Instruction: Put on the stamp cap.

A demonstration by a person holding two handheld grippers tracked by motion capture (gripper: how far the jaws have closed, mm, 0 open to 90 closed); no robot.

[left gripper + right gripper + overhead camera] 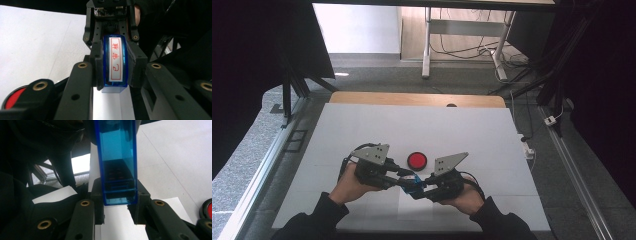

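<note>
My white table (422, 125) has a wooden edge (417, 99) at the far side. Beyond it I see grey carpet floor (377, 80), a desk frame (462, 35) with cables, and dark curtains (257, 60) beside.

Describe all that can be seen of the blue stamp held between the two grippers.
The blue stamp is a slim, see-through blue plastic block with a white label bearing red characters in a red frame. A dark inner part shows through its casing. It hangs above the white table, clamped at either end by the left gripper and the right gripper.
</note>
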